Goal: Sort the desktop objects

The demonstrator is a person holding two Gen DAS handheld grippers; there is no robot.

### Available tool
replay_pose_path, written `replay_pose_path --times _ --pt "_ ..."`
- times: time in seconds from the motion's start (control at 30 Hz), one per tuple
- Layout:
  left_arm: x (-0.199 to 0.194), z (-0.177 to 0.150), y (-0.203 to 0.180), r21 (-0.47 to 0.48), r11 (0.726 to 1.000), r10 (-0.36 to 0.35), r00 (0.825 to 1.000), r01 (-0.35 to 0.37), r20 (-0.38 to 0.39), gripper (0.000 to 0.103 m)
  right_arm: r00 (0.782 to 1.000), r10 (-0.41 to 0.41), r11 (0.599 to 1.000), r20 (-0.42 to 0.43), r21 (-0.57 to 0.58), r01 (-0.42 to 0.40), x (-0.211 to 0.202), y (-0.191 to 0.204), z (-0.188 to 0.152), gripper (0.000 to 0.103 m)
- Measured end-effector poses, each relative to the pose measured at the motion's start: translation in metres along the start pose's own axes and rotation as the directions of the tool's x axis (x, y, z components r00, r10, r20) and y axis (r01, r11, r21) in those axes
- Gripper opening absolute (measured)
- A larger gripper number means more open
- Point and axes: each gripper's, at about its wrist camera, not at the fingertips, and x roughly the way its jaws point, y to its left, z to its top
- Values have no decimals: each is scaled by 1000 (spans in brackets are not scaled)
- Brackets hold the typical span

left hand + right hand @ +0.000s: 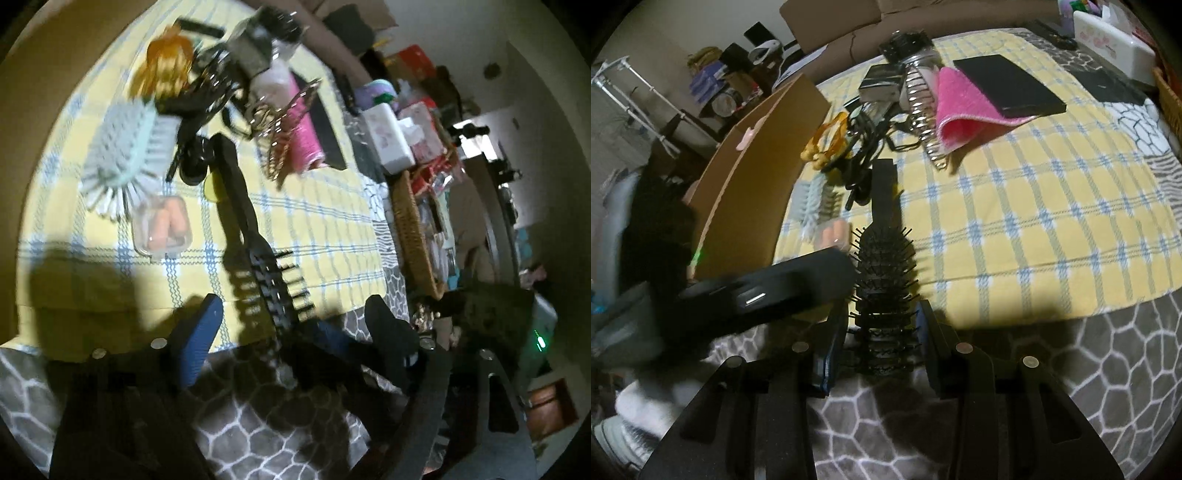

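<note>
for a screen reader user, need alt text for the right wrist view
The right gripper has its fingers closed on the head of a black hairbrush, its handle pointing away over a yellow checked cloth. Behind lie a pink towel and a cardboard box.

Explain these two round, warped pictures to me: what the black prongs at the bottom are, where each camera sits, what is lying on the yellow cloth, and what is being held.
There is no robot. A person carries a two-finger clamp in each hand, each with a wide-angle camera looking along its fingers, hence the round, bent pictures. The prongs are those fingers.

In the right-hand view, the right gripper is closed around the bristle head of a black hairbrush.

In the left-hand view, the left gripper stands open around the same brush without pressing it.

The yellow checked cloth also holds a mint brush, a clear case of orange earplugs, a pink cloth, a black notebook and tangled cables. A cardboard box stands beside it.
</note>
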Motion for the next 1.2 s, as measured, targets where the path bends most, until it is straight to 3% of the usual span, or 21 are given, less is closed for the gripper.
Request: replay_pose_path --times 0.1,0.13,0.17,0.33,0.6,0.87,1.03,1.2 --pt "16 0 3 -9 1000 -22 999 22 -32 50 1000 22 1000 0 -3 -22 0 5 -3 38" --pt "16 0 3 -9 999 -34 999 34 -43 33 1000 25 1000 2 -4 -25 -1 7 -4 38" --pt "18 -1 2 -5 1000 -21 998 21 -53 30 1000 24 1000 6 -8 -24 -2 10 -4 38" --pt "-1 -3 -14 44 998 -54 998 55 -32 29 998 26 1000 57 -15 -25 -20 20 -5 38" --pt "-69 10 -52 182 981 -72 997 65 27 29 982 57 997 178 -53 -48 -61 60 4 38" --pt "-121 24 -46 203 977 -74 994 56 81 27 974 115 990 194 -103 -96 -63 104 14 38" --pt "-131 26 -43 215 976 -56 994 35 90 26 975 116 988 191 -122 -93 -56 119 18 38" --pt "-96 35 -52 215 977 -3 999 -6 40 28 981 82 993 175 -96 -66 -51 99 24 38"
